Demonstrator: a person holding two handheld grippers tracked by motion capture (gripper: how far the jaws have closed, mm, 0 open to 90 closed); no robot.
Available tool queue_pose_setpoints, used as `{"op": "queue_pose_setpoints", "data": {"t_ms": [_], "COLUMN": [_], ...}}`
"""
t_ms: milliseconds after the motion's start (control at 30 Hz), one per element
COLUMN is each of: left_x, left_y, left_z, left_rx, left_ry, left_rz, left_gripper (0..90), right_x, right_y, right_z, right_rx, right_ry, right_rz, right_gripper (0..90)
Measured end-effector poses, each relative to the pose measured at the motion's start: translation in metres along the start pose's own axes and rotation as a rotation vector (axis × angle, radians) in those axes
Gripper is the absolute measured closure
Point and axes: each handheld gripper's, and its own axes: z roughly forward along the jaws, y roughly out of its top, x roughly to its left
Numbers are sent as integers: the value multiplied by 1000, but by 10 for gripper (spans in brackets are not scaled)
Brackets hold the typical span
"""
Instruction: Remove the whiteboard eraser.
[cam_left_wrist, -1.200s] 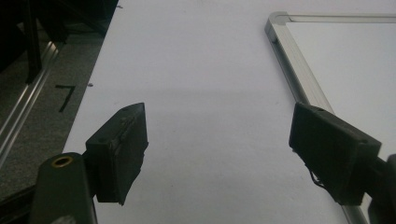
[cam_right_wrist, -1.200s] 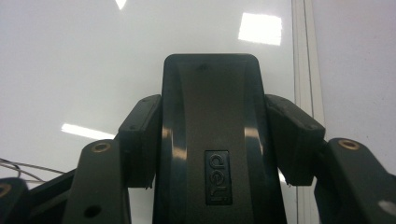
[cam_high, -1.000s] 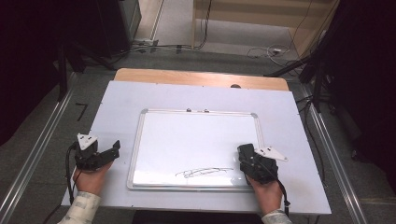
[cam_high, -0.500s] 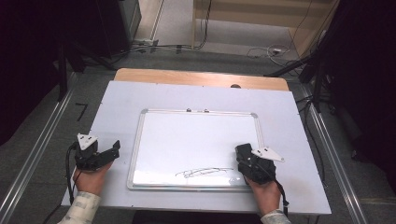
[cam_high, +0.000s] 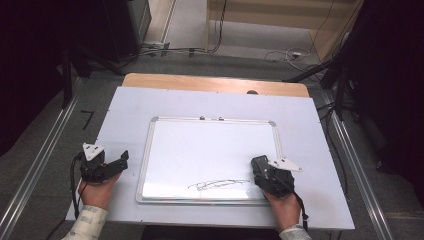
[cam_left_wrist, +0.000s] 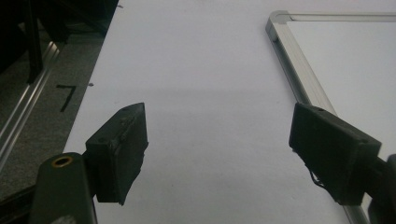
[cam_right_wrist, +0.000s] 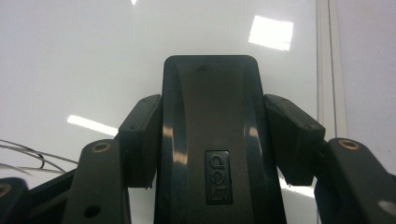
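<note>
One black plastic whiteboard eraser (cam_right_wrist: 211, 140), stamped with a small logo, sits clamped by its long sides in the right tool (cam_high: 265, 172), low over the near right corner of the silver-framed whiteboard (cam_high: 212, 122), just right of a scribbled black line (cam_high: 218, 185); rigid, light and glossy, it probably wants a firm side grip; the left tool (cam_high: 111, 164) rests open-jawed on the white tabletop (cam_high: 125, 110).

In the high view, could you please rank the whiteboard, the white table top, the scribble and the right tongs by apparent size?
1. White table top
2. Whiteboard
3. Scribble and right tongs holding the black eraser: similar, too close to rank.
</note>
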Motion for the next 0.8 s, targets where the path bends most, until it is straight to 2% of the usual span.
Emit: {"op": "queue_pose_setpoints", "data": {"t_ms": [167,500,800], "left_x": [0,1,1], "left_y": [0,0,-1], "left_z": [0,0,0], "left_rx": [2,2,4], "left_ry": [-1,1,2], "left_rz": [-2,-4,-3], "left_gripper": [200,200,200], "right_x": [-1,-1,0], "right_y": [-1,0,6], "right_z": [1,0,-12], "right_rx": [5,2,-46], "right_ry": [4,0,28], "right_rz": [18,15,18], "right_gripper": [391,393,393]}}
